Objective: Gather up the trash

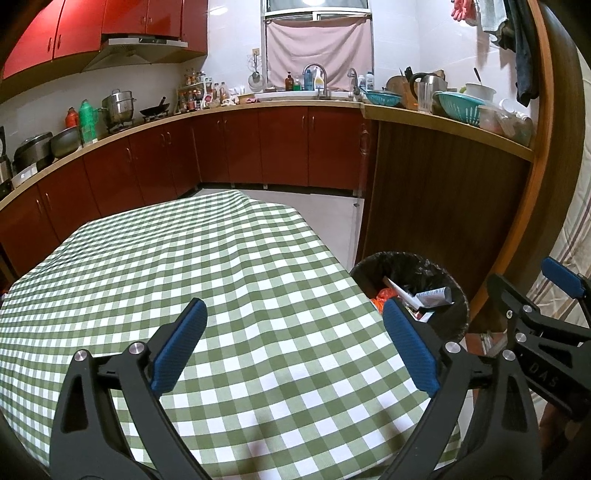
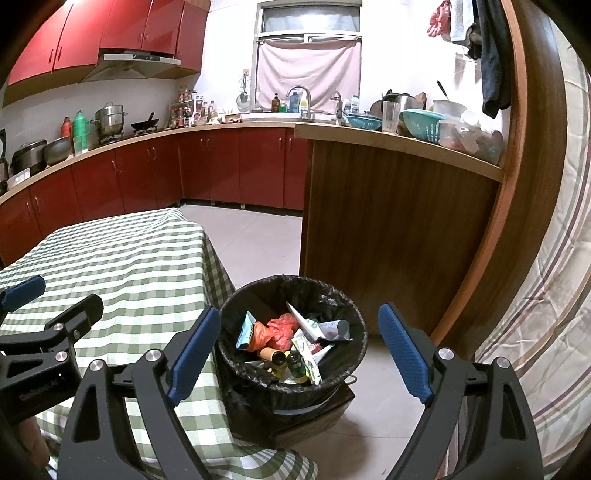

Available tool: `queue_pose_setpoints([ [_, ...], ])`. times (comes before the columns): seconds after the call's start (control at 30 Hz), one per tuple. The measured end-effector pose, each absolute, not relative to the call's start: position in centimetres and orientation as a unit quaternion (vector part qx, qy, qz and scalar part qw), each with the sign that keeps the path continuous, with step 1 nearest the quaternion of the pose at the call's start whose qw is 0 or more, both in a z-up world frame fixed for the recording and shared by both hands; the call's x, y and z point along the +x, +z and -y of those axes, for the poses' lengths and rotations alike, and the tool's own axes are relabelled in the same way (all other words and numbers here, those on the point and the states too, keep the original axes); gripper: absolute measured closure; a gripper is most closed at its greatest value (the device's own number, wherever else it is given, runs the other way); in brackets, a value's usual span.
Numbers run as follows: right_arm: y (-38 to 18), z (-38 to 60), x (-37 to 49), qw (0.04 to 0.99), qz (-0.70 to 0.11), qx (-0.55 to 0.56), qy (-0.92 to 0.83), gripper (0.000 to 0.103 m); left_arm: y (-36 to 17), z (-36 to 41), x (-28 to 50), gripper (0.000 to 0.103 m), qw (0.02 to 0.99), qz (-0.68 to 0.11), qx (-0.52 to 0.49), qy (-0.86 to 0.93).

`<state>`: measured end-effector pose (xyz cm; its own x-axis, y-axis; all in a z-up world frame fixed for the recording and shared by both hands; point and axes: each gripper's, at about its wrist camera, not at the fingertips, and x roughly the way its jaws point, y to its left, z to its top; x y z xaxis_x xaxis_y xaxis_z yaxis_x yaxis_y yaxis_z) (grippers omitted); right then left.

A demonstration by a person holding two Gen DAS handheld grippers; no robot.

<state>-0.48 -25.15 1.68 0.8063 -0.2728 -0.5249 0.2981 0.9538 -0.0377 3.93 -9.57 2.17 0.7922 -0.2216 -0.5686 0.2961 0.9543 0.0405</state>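
Kitchen, checked tablecloth (image 1: 221,258) bare: bin (image 2: 291,332) of trash just ahead of right gripper (image 2: 299,354), beside left gripper (image 1: 291,347); both wide, empty

**Two wrist views over the table corner and the bin**

The left wrist view looks forward and downward along the left gripper (image 1: 295,343), from close above the checked tablecloth (image 1: 229,266), which fills the lower half; the kitchen counter (image 1: 258,105) runs across the far side. The trash bin (image 1: 443,269) sits at its right, partly behind a finger, and the right gripper (image 1: 546,295) enters at the right edge.

The right wrist view looks the same way from further right, down along the right gripper (image 2: 299,339), with the trash bin (image 2: 347,365) near and central. The checked tablecloth (image 2: 140,266) lies left, and the left gripper (image 2: 55,295) shows at the left edge. Both views share table, bin, counter and window (image 2: 308,22).
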Motion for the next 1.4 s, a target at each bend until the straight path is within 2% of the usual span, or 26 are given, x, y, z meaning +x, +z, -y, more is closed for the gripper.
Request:
queue_pose_setpoints([
  [1.0, 1.5, 25.0, -0.5, 0.95, -0.274, 0.023, -0.15, 0.018, 1.6, 9.5, 3.7, 0.005, 0.947, -0.285, 0.075, -0.132],
  [1.4, 0.7, 23.8, 0.1, 0.949, -0.286, 0.011, -0.134, 0.018, 0.9, 6.5, 5.4, 0.005, 0.942, -0.315, 0.06, -0.099],
])
